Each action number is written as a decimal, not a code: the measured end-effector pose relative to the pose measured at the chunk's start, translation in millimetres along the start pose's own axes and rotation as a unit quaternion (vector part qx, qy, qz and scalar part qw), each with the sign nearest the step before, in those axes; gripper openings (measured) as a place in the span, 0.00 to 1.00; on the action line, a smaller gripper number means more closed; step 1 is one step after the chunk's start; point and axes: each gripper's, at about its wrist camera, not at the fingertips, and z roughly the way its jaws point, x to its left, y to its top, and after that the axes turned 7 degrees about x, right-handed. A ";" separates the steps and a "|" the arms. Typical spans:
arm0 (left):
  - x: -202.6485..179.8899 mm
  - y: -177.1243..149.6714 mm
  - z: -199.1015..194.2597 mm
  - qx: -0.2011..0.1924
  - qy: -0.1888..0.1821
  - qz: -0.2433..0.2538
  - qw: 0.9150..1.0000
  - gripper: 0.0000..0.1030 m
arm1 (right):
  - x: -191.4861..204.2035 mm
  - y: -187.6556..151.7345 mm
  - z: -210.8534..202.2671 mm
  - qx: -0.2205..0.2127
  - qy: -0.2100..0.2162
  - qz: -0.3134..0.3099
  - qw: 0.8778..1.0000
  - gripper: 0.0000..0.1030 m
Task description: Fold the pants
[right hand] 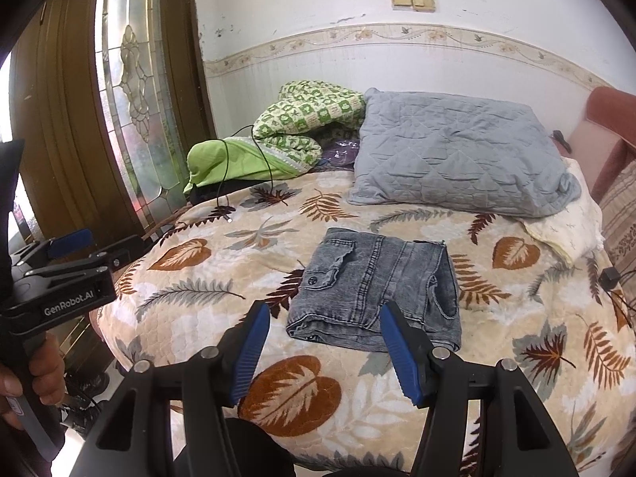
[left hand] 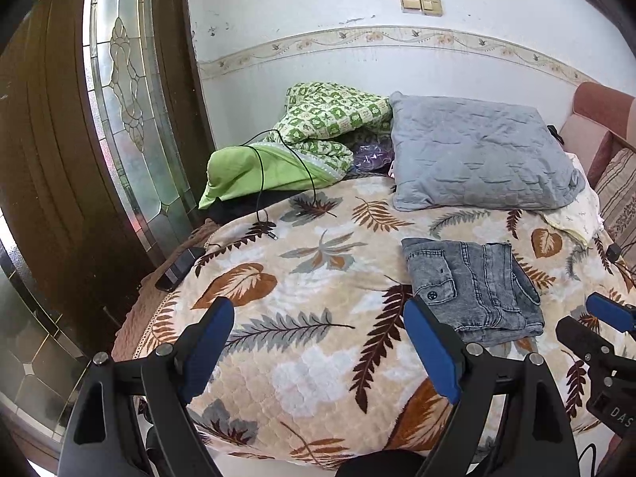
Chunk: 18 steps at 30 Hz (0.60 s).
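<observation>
Grey denim pants (left hand: pixel 473 282) (right hand: pixel 377 282) lie folded into a compact rectangle on the leaf-patterned bedspread (left hand: pixel 318 318) (right hand: pixel 198 286), a buttoned pocket facing up. My left gripper (left hand: pixel 322 318) hovers open above bare bedspread, to the left of the pants, with nothing between its blue pads. My right gripper (right hand: pixel 324 322) is open just in front of the pants' near edge, apart from the cloth and holding nothing. In the right wrist view the left gripper (right hand: pixel 75 250) shows at the left edge, held by a hand (right hand: pixel 43 373). The right gripper (left hand: pixel 596 326) appears at the right edge of the left wrist view.
A blue-grey quilted pillow (left hand: pixel 481 155) (right hand: pixel 457 159) and a green patterned quilt (left hand: pixel 318 127) (right hand: pixel 294 123) lie at the head of the bed by the wall. A black cable (left hand: pixel 262 198) trails across the bedspread. A wooden door with leaded glass (left hand: pixel 127 119) stands left; a sofa (left hand: pixel 604 127) is at right.
</observation>
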 end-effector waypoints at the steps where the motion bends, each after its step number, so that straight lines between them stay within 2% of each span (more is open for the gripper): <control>1: 1.1 0.5 -0.5 -0.001 0.000 -0.001 1.000 0.85 | 1.4 0.6 0.3 0.000 0.000 -0.002 1.000 0.60; 18: 6.8 4.7 -10.0 -0.014 -0.010 0.001 1.000 0.85 | 14.9 6.9 5.2 -0.002 0.010 -0.022 1.000 0.60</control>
